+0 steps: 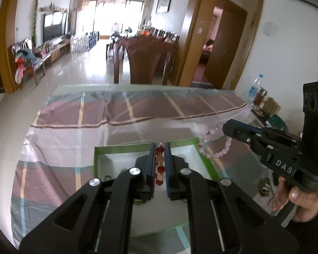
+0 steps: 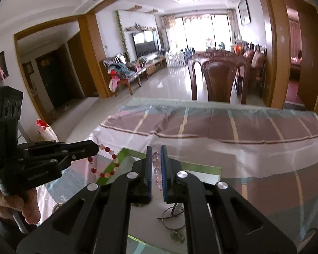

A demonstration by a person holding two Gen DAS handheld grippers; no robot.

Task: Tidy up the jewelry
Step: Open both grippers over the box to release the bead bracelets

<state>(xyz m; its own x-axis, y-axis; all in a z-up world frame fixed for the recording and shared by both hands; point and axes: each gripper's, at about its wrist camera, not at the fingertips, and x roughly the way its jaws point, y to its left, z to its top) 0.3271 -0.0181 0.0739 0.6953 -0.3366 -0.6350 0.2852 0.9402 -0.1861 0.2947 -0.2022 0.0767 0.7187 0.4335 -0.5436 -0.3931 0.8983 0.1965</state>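
Clamping a red-and-white bead bracelet (image 1: 160, 165), the left gripper (image 1: 160, 148) hangs over the green-rimmed box (image 1: 120, 149); the right gripper (image 2: 156, 151) pinches a pale pink bead bracelet (image 2: 156, 165).

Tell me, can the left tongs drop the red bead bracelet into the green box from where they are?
Probably yes. The left tongs are shut on the red bead bracelet right above the open green box, with nothing between them.

Left tool (image 1: 160, 148) clamped, angled down; right tool (image 2: 156, 151) clamped likewise, alongside.
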